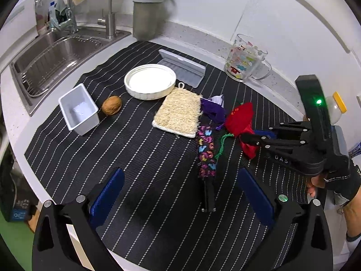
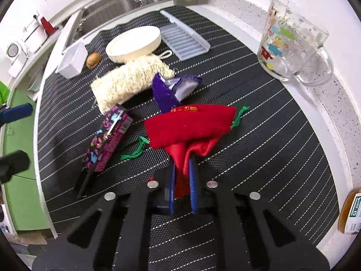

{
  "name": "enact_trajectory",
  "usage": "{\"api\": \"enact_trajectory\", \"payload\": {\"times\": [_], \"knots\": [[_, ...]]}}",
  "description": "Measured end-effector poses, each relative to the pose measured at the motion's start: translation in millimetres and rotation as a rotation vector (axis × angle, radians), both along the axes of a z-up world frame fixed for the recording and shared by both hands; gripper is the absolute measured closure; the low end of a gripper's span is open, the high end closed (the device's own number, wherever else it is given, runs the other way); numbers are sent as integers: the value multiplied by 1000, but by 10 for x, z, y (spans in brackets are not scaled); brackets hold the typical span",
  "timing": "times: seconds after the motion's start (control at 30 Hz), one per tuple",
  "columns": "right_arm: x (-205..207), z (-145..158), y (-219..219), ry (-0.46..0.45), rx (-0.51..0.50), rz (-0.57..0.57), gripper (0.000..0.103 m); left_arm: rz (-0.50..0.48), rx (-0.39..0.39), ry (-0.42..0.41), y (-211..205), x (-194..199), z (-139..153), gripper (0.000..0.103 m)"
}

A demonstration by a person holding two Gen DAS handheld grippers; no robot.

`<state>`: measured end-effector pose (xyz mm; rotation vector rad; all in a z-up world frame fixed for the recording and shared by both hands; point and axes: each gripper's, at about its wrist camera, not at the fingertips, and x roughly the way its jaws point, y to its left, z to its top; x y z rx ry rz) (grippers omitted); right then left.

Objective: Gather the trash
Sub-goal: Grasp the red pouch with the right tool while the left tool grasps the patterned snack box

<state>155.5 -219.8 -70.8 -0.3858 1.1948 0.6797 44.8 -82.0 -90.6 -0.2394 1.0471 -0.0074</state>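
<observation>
The right hand-held gripper [image 2: 182, 176] was clenched on the red pouch's [image 2: 191, 126] lower edge, gathering the fabric, apparently for lifting. The pouch lay on the desk [image 2: 259, 158] just right of the patterned box [image 2: 108, 137]. Near that box, the left hand-held gripper [image 1: 180, 194] hovered released, holding nothing.

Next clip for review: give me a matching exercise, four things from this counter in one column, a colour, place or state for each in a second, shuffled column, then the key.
Things
1. red fabric drawstring pouch
2. brown walnut
3. clear glass measuring jug with coloured prints
4. left gripper

States
A. stands off the striped mat, on the speckled counter
B. open, nothing between its pads
C. pinched by the right gripper
D. lies beside the white rectangular plastic tub

Pairs: 1-C, 2-D, 3-A, 4-B
</observation>
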Motion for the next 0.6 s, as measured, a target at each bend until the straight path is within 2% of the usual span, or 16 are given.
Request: {"api": "enact_trajectory", "payload": {"times": [0.23, 0.57, 0.6], "knots": [[26, 255, -201, -27, 38, -27, 95, -30, 0, 6, -160, 150, -48, 6], [109, 413, -490, -51, 60, -77, 95, -55, 16, 66, -356, 414, -346, 6], [111, 416, -508, -52, 62, -80, 95, -57, 21, 70, -372, 435, -372, 9]]}}
